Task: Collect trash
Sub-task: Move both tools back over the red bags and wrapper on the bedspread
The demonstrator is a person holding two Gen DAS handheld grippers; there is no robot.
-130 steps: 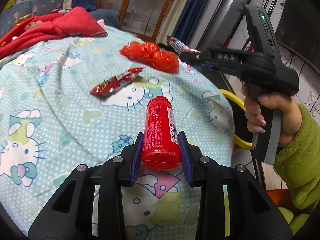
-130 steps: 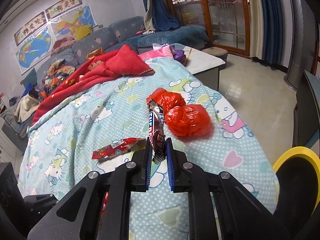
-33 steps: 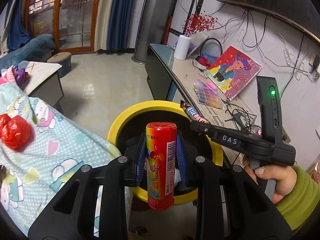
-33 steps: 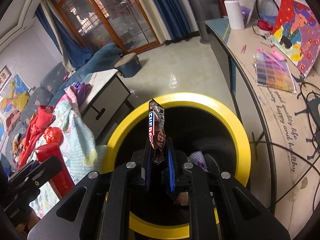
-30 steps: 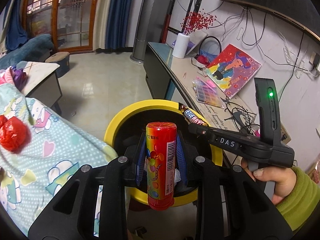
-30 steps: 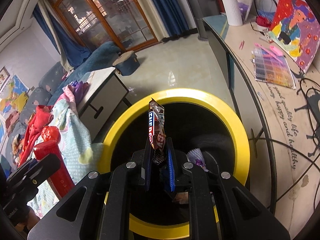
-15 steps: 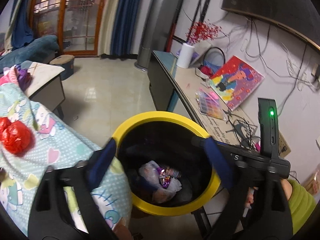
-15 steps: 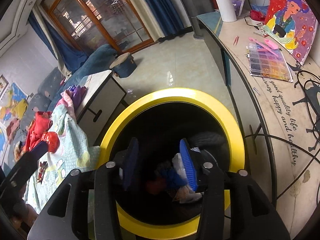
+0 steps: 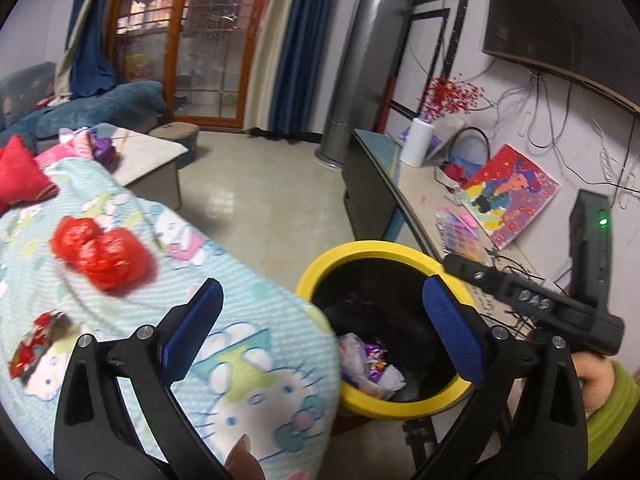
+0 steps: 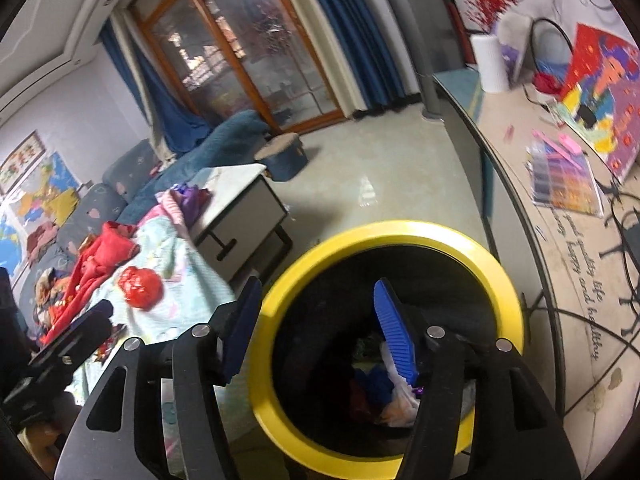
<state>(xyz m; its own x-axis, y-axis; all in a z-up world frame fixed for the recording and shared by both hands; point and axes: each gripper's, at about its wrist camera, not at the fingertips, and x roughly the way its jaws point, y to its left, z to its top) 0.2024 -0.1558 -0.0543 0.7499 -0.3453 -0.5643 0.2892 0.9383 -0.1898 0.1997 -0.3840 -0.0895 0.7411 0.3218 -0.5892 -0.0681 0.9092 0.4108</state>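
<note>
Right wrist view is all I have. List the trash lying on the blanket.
Observer: Besides the red bag, the left wrist view shows a red snack wrapper closer in on the blanket.
Operator: Report the left gripper.
Observer: The left gripper is wide open, with nothing between its pads.
Operator: Check my gripper from outside.
Observer: A hand in a green sleeve holds the right gripper at the yellow bin rim. Its jaws are opening, empty.

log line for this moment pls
left gripper open, empty | right gripper opening, empty | yellow bin holds trash | red bag on bed
</note>
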